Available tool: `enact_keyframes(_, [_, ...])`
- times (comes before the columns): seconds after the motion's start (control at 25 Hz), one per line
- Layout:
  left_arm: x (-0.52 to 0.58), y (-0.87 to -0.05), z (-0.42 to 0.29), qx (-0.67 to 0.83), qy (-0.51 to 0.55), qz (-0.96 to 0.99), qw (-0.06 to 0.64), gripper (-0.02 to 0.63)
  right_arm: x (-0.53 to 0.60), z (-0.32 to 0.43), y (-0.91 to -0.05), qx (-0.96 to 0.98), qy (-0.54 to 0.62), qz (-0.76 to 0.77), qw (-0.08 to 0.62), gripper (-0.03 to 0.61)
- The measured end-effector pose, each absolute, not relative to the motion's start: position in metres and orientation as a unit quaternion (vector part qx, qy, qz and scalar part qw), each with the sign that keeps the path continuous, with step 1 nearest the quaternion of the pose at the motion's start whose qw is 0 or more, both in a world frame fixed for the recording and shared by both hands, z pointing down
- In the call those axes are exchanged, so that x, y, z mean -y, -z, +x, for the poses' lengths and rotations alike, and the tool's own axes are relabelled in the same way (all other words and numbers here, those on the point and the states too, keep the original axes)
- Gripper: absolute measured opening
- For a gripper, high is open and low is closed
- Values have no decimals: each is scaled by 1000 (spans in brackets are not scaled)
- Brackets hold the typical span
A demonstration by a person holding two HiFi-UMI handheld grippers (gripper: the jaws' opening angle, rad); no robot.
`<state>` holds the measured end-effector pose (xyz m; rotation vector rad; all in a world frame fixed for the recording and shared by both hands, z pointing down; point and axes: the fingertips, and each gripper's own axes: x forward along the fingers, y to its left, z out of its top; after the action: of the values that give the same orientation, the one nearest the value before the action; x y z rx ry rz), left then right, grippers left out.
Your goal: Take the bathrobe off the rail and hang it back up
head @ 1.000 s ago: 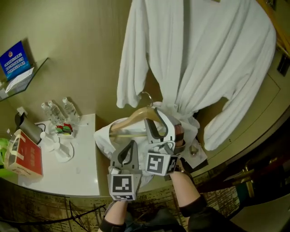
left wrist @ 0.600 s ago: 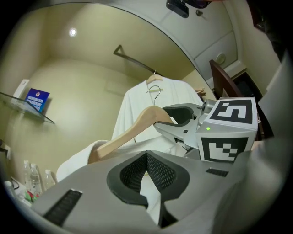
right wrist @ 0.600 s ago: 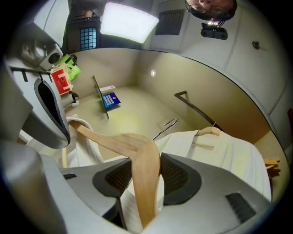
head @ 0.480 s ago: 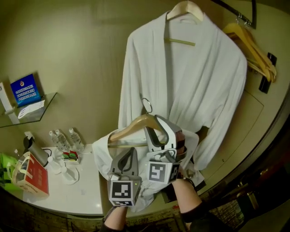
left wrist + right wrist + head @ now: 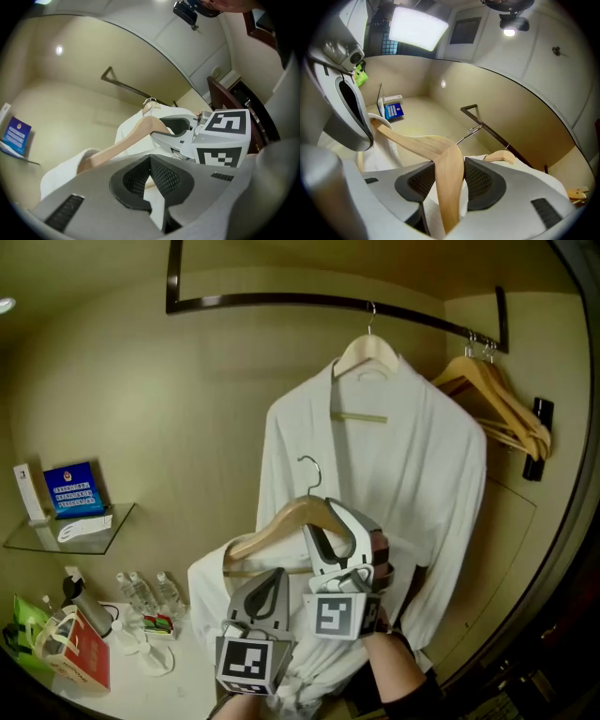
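A dark rail (image 5: 309,301) runs along the wall near the top, and one white bathrobe (image 5: 394,456) hangs from it on a wooden hanger. A second white bathrobe (image 5: 211,587) is draped over another wooden hanger (image 5: 281,521), whose metal hook (image 5: 309,470) points up, free below the rail. My right gripper (image 5: 333,521) is shut on this hanger's arm (image 5: 447,183), just beside the neck. My left gripper (image 5: 272,576) sits lower left, shut on a fold of that robe's cloth (image 5: 157,206).
Several bare wooden hangers (image 5: 502,399) hang at the rail's right end. A glass shelf (image 5: 70,526) with a blue card is on the left wall. Below it a white counter (image 5: 192,681) holds water bottles (image 5: 145,592) and a red box (image 5: 80,657).
Both grippers have risen together with the hanger and its robe. The head view has tilted up, so the rail and the hanging robe's hanger now show.
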<state>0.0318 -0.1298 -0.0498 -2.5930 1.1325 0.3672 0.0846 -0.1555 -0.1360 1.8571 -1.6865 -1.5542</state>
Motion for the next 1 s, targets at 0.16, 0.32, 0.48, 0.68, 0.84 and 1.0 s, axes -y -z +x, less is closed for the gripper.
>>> enact_keyframes(0.16, [131, 81, 37, -382, -128, -897, 181, 2, 157, 78, 168, 559, 542, 621, 87, 210])
enact_keyframes(0.32, [131, 117, 39, -371, -141, -895, 204, 2, 158, 75, 205, 550, 549, 625, 78, 210])
enact_keyframes(0.48, [131, 153, 37, -364, -154, -891, 223, 2, 163, 70, 244, 544, 558, 622, 71, 209])
enact_keyframes(0.68, [131, 200, 33, -360, -181, -888, 222, 2, 183, 68, 297, 536, 558, 626, 97, 210])
enact_keyframes(0.84, [141, 230, 34, -355, -185, -885, 239, 2, 194, 71, 336, 525, 555, 636, 110, 209])
enact_keyframes(1.0, [159, 250, 34, -352, -179, -882, 256, 2, 208, 72, 360, 517, 548, 646, 126, 209])
